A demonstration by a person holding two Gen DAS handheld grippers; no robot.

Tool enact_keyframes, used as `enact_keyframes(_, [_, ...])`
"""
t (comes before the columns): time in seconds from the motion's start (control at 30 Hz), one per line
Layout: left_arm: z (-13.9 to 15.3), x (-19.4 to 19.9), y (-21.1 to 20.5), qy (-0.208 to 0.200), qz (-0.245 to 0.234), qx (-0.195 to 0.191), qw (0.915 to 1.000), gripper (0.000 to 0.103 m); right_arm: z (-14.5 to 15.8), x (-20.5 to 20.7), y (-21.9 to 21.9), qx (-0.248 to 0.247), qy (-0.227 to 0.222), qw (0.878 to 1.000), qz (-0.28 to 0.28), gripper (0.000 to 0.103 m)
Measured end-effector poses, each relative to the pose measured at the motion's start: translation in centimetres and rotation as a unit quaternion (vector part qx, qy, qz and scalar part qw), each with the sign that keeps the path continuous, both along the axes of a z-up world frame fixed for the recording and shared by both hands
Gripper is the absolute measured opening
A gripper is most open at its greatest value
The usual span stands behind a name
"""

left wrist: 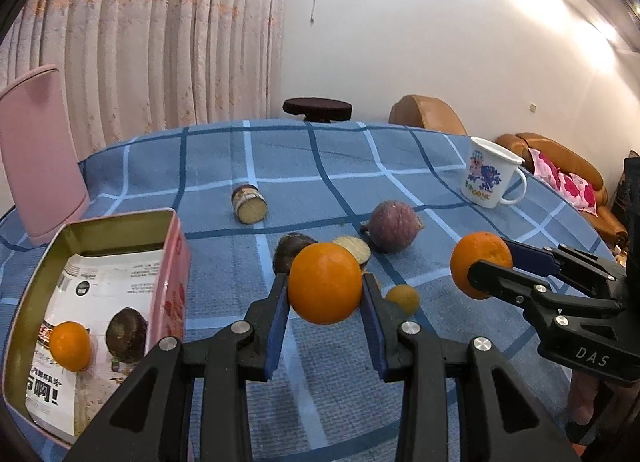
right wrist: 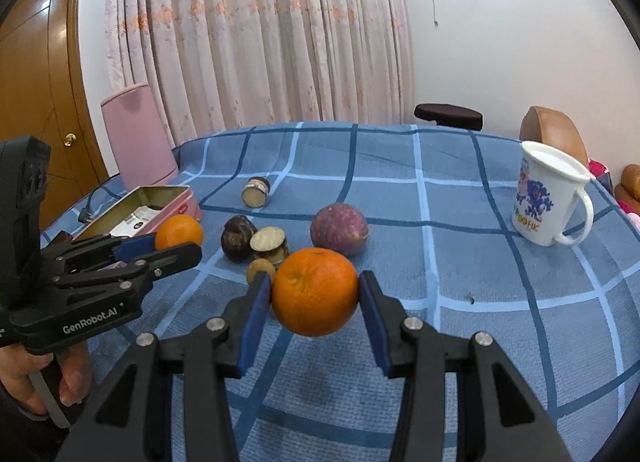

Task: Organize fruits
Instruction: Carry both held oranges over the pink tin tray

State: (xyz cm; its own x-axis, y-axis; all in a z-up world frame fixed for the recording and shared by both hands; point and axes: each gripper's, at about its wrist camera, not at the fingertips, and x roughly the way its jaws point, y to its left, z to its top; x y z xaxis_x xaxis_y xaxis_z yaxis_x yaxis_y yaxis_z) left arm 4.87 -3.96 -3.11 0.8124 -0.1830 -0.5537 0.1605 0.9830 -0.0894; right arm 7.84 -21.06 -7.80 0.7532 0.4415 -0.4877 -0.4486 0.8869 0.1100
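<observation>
My left gripper is shut on an orange, held above the blue checked tablecloth. To its right, my right gripper is shut on a second orange; the right wrist view shows that orange between the blue pads. At the left stands an open pink tin with a third orange and a dark fruit inside. A purple fruit, a dark fruit, a cut piece and a small yellowish fruit lie on the cloth.
A small jar lies on its side further back. A white printed mug stands at the far right. A pink seat back rises behind the tin. A hand grips the left tool's handle.
</observation>
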Motion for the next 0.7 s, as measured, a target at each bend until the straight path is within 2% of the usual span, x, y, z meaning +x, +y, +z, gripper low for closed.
enact_keyframes(0.3, [0.5, -0.8, 1.1, -0.025, 0.019, -0.003, 0.9995, 0.036, 0.5, -0.4, 0.7, 0.007, -0.016, 1.0, 0.006, 0.048])
enact_keyframes(0.47, [0.8, -1.3, 1.6, -0.039, 0.032, 0.008, 0.9987, 0.036, 0.9, -0.6, 1.3, 0.008, -0.024, 1.0, 0.012, 0.048])
enact_keyframes(0.7, [0.9, -1.4, 3.0, -0.042, 0.051, 0.01, 0.9978, 0.036, 1.4, -0.8, 2.3, 0.011, -0.033, 0.999, 0.022, 0.048])
